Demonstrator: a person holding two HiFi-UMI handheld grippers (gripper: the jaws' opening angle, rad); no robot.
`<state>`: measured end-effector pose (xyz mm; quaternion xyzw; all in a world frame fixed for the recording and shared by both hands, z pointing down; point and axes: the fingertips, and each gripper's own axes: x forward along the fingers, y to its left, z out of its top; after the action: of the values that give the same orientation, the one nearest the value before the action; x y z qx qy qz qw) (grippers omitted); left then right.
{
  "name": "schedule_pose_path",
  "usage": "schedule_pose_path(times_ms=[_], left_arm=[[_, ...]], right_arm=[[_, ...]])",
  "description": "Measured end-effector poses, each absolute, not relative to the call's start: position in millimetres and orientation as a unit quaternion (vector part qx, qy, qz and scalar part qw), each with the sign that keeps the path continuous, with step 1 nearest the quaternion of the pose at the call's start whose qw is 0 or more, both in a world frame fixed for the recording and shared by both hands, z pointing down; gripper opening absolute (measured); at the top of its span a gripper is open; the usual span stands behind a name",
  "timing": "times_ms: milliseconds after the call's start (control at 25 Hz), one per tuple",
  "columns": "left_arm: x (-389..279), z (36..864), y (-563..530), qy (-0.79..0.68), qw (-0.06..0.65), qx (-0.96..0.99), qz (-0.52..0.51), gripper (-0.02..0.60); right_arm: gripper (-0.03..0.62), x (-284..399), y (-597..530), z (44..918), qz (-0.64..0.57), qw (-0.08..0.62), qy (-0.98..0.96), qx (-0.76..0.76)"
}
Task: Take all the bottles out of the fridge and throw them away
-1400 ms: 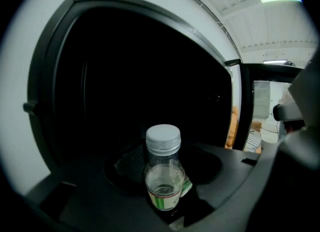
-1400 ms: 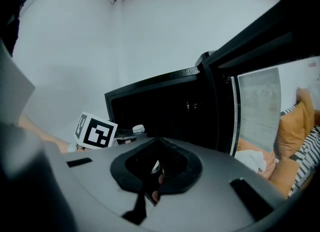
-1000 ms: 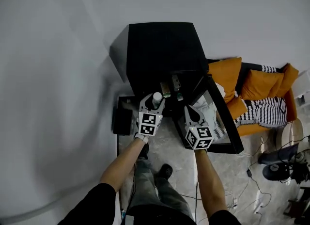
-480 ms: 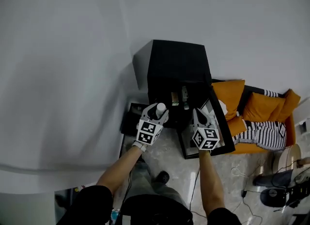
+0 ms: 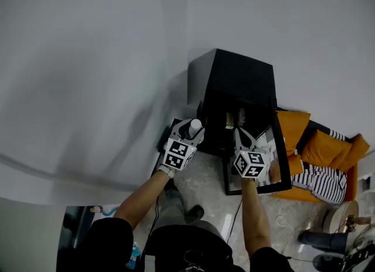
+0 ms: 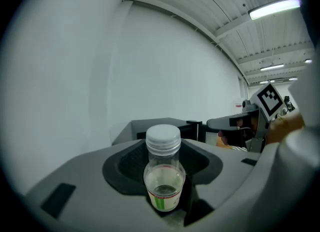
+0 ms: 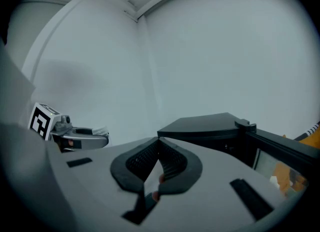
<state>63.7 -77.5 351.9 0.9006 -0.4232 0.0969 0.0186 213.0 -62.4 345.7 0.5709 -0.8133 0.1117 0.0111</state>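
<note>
A small clear bottle (image 6: 162,176) with a white cap and a green-striped label stands upright between the jaws of my left gripper (image 6: 165,196), which is shut on it. In the head view the bottle's cap (image 5: 195,125) shows above the left gripper (image 5: 186,133), held left of the black fridge (image 5: 240,98). The fridge door (image 5: 258,171) hangs open, and at least one bottle (image 5: 240,117) stands inside on a shelf. My right gripper (image 5: 245,142) is in front of the open fridge; its jaws are shut with nothing between them (image 7: 155,176).
An orange and striped sofa (image 5: 319,159) stands right of the fridge. A dark low object (image 5: 167,139) lies on the floor beside the fridge's left side. White walls meet in a corner behind the fridge. Cables and a stand are at the lower right.
Both grippers have risen and drawn back from the fridge. The left one carried the bottle out to the left of the fridge. The head view has shifted, so the fridge sits further right.
</note>
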Motion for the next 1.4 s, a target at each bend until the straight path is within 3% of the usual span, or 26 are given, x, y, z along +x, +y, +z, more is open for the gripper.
schedule_pose_path(times_ms=[520, 1400], left_arm=[[-54, 355, -97, -0.494, 0.027, 0.862, 0.109, 0.201], [-100, 446, -151, -0.483, 0.073, 0.863, 0.125, 0.201]], right_arm=[[0.002, 85, -99, 351, 0.11, 0.029, -0.866, 0.487], [0.002, 22, -161, 434, 0.155, 0.085, -0.867, 0.466]])
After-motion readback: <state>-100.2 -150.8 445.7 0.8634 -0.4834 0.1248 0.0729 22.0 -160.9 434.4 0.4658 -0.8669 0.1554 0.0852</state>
